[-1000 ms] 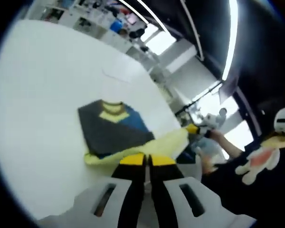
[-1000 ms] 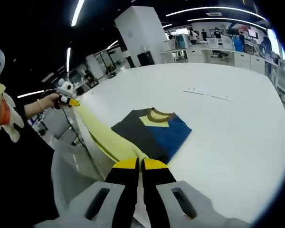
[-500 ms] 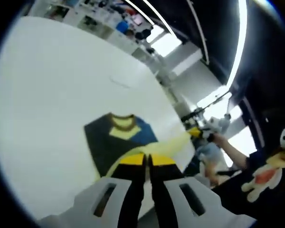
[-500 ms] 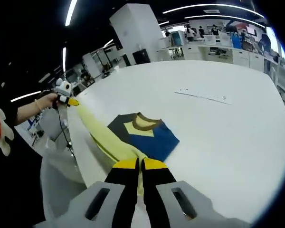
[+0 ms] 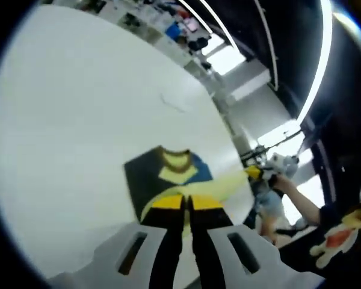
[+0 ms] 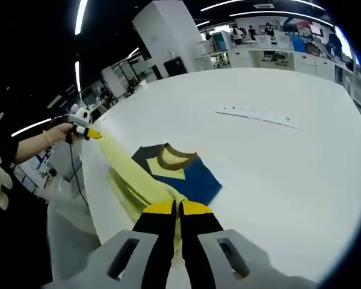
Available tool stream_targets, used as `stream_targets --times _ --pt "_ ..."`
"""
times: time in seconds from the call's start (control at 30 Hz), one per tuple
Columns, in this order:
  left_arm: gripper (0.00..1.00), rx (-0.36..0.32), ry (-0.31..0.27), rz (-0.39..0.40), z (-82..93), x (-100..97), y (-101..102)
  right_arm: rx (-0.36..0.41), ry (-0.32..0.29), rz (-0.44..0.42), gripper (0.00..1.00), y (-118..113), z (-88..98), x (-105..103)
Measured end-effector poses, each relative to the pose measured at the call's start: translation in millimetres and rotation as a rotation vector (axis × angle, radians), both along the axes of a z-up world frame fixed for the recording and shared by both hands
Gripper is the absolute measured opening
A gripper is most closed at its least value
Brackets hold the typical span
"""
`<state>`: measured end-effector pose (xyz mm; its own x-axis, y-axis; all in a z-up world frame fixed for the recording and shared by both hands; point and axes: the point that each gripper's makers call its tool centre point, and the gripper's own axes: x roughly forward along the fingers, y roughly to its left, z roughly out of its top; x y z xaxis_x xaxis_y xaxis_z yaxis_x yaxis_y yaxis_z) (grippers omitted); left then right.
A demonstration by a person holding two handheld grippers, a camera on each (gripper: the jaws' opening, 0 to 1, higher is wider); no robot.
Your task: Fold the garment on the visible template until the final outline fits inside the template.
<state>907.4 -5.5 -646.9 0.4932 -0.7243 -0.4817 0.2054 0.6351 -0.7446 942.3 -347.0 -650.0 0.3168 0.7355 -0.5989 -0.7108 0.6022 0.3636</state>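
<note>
Right gripper [image 6: 179,208]: jaws pressed together, pinching the pale yellow edge of the garment [image 6: 186,177] right at the tips. Left gripper [image 5: 186,203]: jaws likewise closed on the same yellow edge, at its other end.

In the right gripper view the yellow cloth is stretching from the tips away to the left as a long taut band, ending at the left gripper [image 6: 86,130], which a hand [image 6: 60,132] is holding above the table [image 6: 301,174] edge. In the left gripper view the band is running from the tips off to the right, up to the right gripper [image 5: 260,173], with a hand [image 5: 284,182] behind it.

The rest of the garment is lying flat on the white table just ahead of both sets of tips: dark grey on one side, blue on the other, a yellow patch below a brown collar [image 6: 173,158]. The collar is pointing away from the grippers. The yellow hem is lifted off the surface and arching over the near part of the dark body.

Farther ahead of the right gripper, well apart from the garment, a thin line of marks [image 6: 257,114] is showing on the table; whether it is the template I cannot tell.

A plush toy [image 5: 334,233] is hanging far right of the left gripper.
</note>
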Motion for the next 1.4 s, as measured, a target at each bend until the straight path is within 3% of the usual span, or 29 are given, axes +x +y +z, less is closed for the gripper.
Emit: stream_targets --times 0.7,1.4 --pt "0.0 -0.023 0.087 0.057 -43.0 26.8 1 -0.034 0.079 -0.028 0.03 4 -42.6 32" --pt "0.0 -0.056 0.137 0.096 -64.9 52.2 1 -0.041 0.118 -0.069 0.03 3 -69.0 57"
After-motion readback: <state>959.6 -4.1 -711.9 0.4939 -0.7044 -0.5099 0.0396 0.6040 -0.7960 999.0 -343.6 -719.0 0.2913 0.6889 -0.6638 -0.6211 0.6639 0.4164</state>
